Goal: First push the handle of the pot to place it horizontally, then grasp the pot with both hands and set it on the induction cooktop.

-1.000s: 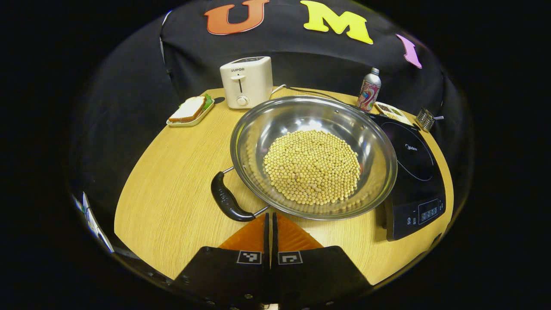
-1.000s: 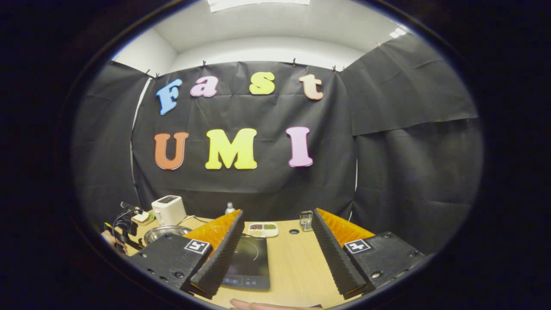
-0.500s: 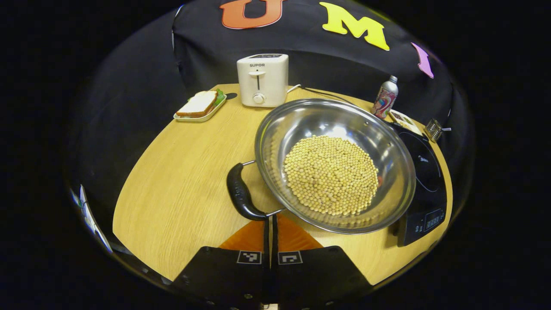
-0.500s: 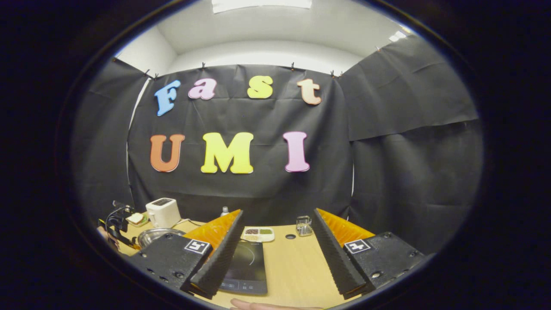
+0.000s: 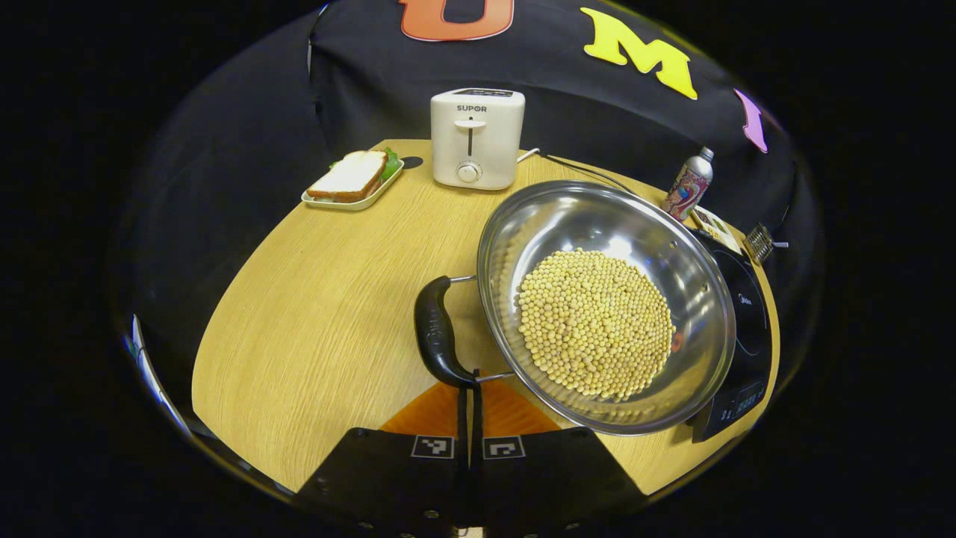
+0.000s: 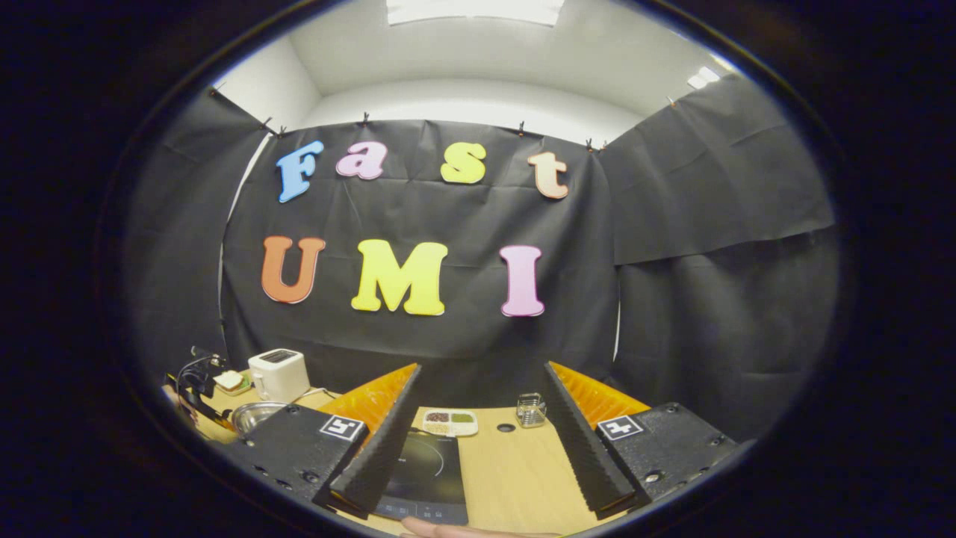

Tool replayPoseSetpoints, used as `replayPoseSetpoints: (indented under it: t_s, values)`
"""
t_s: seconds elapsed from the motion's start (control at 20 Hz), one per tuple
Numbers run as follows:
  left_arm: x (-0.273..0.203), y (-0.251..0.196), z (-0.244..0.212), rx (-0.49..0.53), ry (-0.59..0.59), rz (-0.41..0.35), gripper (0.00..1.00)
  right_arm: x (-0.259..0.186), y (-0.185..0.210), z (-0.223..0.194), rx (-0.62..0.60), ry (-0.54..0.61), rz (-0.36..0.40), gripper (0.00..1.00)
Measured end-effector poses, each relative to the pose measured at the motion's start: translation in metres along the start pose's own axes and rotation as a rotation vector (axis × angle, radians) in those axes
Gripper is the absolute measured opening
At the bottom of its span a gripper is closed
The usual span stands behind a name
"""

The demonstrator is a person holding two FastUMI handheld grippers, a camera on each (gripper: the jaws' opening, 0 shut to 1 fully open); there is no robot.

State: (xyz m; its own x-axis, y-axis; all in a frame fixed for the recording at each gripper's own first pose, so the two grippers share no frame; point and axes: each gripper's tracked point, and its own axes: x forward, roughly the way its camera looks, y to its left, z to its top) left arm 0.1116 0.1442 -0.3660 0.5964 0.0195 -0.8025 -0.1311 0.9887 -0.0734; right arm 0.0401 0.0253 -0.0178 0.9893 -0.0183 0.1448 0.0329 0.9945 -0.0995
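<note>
Pot: a wide steel pot [image 5: 606, 306] heaped with soybeans [image 5: 596, 323] sits on the wooden table [image 5: 314, 321], its far-right edge overlapping the induction cooktop [image 5: 736, 351] in the left gripper view.
Handle: the black loop handle [image 5: 436, 332] stands on the side of the pot away from the cooktop, its lower end just at the left gripper's tips.
Left gripper: the left gripper [image 5: 470, 394] has its fingers [image 5: 441, 411] pressed together with nothing between them, used as a blunt pusher against the handle.
Just changed: over the last second the handle has swung from low and toward the camera to a position squarely on the pot's side, and the whole pot has turned with it.
What it means: the push step looks close to done; by my reading the handle is nearly level across the table, so the two-handed grasp should follow soon.
Right gripper: the right gripper [image 6: 478, 441] hangs well above the cooktop [image 6: 429, 474] with fingers [image 6: 377, 448] spread wide, empty, waiting.
Around the pot: beyond it stand a white toaster [image 5: 476, 138] and a sandwich on a tray [image 5: 351, 178]; a patterned bottle [image 5: 688, 187] rises behind the cooktop.
Risk: a hard shove could slop beans over the shallow rim.
</note>
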Motion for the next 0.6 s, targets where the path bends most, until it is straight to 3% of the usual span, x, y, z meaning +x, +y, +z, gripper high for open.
replayPoseSetpoints:
  t_s: [0.2,0.6]
  values:
    - [0.016,0.012,0.021,-0.033,0.010,-0.008,0.00,0.004,0.007,0.002,-0.003,-0.027,-0.026,0.96]
    - [0.034,0.031,0.051,-0.035,0.006,0.025,0.00,0.021,0.030,-0.027,0.013,0.048,-0.024,0.96]
